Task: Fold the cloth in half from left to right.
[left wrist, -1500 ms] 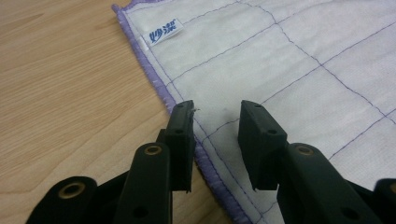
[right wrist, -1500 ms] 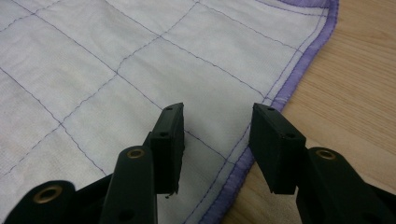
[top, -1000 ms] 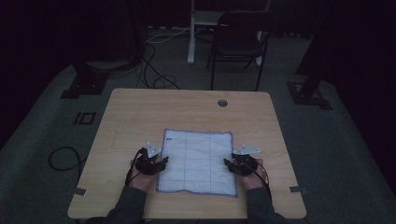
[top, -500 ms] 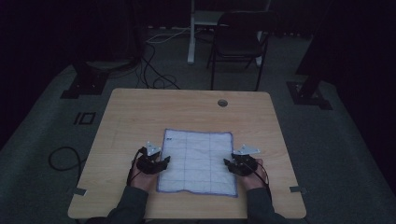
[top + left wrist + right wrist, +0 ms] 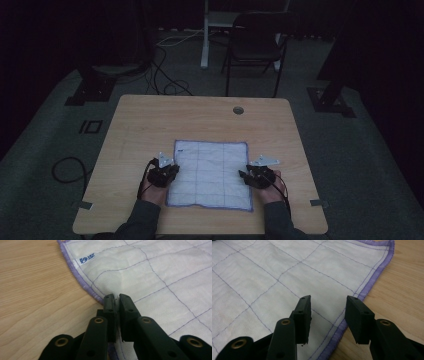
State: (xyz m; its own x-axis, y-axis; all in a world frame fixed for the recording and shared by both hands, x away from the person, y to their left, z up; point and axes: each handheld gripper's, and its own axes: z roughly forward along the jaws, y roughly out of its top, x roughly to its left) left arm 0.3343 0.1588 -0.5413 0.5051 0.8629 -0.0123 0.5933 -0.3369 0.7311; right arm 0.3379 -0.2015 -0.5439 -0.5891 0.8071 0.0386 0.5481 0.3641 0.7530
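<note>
My left claw [image 5: 116, 298] is pinched shut on the purple-hemmed left edge of the white quilted cloth [image 5: 210, 172], which lies flat on the table [image 5: 150, 120] before me. My right claw [image 5: 328, 315] hangs open astride the right hem, so I judge I'm mid-grasp: next it should close there, likely to lift or fold toward the far edge.
</note>
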